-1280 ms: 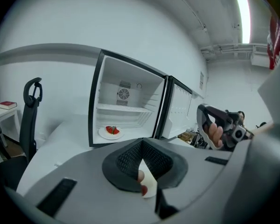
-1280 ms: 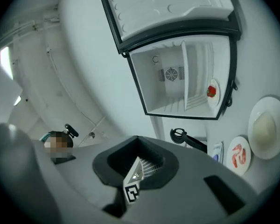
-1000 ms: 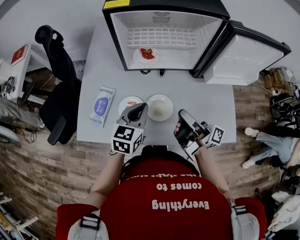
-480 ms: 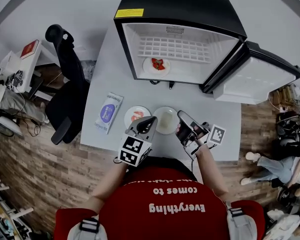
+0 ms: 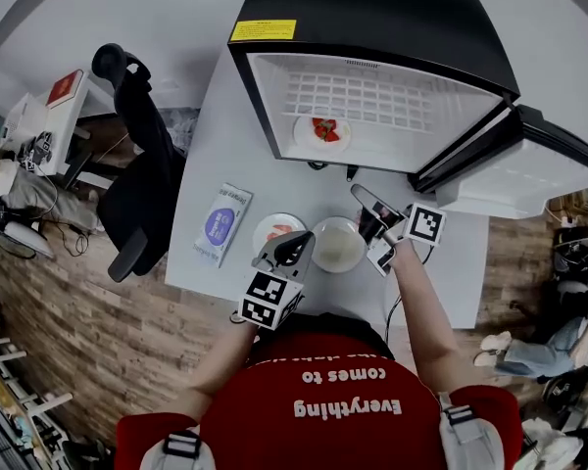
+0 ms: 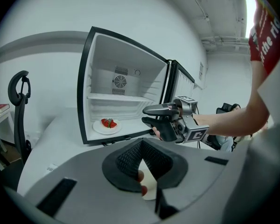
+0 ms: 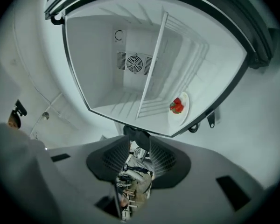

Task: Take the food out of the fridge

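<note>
Our right gripper (image 5: 363, 209), jaws just opening and empty, faces the white plate of strawberries (image 5: 322, 132) inside the open black fridge (image 5: 372, 8). Our left gripper (image 5: 296, 243) is clenched on nothing.

Left gripper (image 5: 294, 247): is hanging low before the torso, tilting slightly downward, its jaw tips meeting on nothing.
Right gripper (image 5: 365, 208): is pointing level on an outstretched right forearm (image 5: 423, 302), rolled with one jaw above the other. Its jaws have just been opening and are standing apart, empty.
</note>
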Demonstrator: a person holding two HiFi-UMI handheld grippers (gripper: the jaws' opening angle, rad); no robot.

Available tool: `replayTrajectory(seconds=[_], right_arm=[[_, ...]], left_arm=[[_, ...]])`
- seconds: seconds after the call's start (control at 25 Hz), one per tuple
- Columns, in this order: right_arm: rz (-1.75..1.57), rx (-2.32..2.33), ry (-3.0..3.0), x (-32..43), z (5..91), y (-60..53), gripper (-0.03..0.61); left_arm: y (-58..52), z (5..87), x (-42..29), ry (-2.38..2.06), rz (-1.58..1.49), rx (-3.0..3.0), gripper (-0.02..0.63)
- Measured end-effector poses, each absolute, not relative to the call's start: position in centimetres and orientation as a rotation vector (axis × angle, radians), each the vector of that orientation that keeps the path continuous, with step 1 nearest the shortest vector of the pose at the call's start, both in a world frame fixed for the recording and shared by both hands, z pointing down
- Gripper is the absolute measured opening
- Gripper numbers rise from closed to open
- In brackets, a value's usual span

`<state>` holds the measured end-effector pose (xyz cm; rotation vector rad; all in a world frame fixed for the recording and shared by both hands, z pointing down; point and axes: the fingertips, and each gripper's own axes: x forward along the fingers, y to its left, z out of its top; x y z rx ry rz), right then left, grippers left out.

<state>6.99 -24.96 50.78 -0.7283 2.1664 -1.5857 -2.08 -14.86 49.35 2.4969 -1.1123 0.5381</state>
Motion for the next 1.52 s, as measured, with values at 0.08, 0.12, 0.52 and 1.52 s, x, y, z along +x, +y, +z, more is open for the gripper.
replayTrajectory(seconds=[0.08, 0.12, 0.52, 1.52], right_arm=[[-1.612, -0.774, 2.157, 7.3, 51.9, -26.7, 0.118], [-1.628, -0.789, 2.147, 7.5, 52.4, -27.5, 0.118], [-1.796, -0.957, 2.017, 8.8, 58.6, -34.4, 0.124], [-2.064, -1.097, 1.851, 8.0, 66.0, -42.5, 0.123]], left_arm=[[-15.6, 49.7, -2.2, -1.116, 0.545, 2.491, 0.0], [-16.0, 49.8, -2.2, -1.12, 0.544, 2.487, 0.0], [-18.4, 50.5, -3.3, -1.166, 0.512, 2.439, 0.0], [-20.1, 51.4, -3.6, -1.198, 0.444, 2.367, 0.0]])
